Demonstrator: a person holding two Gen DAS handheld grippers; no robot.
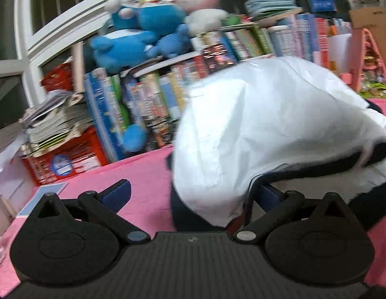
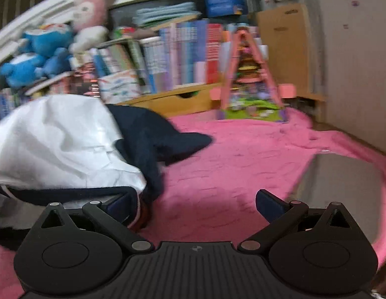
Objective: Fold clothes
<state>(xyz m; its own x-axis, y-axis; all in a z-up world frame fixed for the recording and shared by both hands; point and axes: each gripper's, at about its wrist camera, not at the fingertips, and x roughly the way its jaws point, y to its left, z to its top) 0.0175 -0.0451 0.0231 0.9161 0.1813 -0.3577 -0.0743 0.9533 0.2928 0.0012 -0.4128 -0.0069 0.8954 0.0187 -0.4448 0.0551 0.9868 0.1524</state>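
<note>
Fingers (image 1: 117,193) spread wide beside garment (image 1: 255,129) (white, navy-trimmed) on blanket (image 2: 242,154)

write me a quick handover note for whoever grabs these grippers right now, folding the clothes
Left gripper: jaws wide open, holding nothing; the white and navy garment drapes over its right finger.
Right gripper: jaws wide open, holding nothing; its left finger sits under the garment's hem.
The garment lies bunched on the pink blanket, white lining outward, one navy sleeve trailing towards the right.
Done: no neat fold visible.
Left: flatten the garment, bring the sleeve in, fold it.
</note>
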